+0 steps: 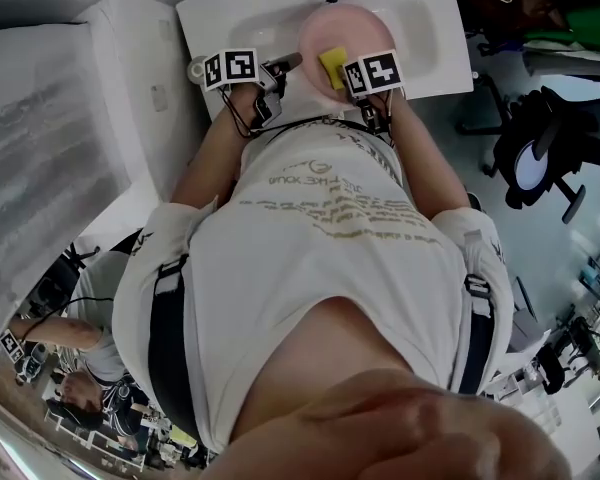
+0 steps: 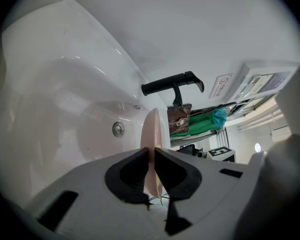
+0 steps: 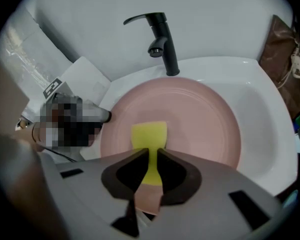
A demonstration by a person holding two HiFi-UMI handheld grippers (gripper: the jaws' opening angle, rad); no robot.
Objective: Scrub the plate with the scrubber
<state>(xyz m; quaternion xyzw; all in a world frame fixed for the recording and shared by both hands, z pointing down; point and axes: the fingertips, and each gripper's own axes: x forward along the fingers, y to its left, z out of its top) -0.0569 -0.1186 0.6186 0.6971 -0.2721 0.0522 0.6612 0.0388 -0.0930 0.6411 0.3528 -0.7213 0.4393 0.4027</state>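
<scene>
A round pink plate [image 1: 352,30] is held over the white sink [image 1: 425,38]. My left gripper [image 1: 280,68] is shut on the plate's left rim; in the left gripper view the plate [image 2: 151,134] shows edge-on between the jaws of the left gripper [image 2: 151,166]. My right gripper [image 1: 342,76] is shut on a yellow scrubber [image 1: 332,66]. In the right gripper view the scrubber [image 3: 149,136] lies flat against the plate's [image 3: 195,119] face, pinched by the right gripper [image 3: 151,171].
A black faucet [image 3: 162,39] stands behind the sink basin [image 3: 262,114], also seen from the left gripper as the faucet [image 2: 174,84]. A drain [image 2: 118,129] sits in the basin wall. A brown bag [image 3: 285,69] lies to the right. A white counter [image 1: 130,88] extends left.
</scene>
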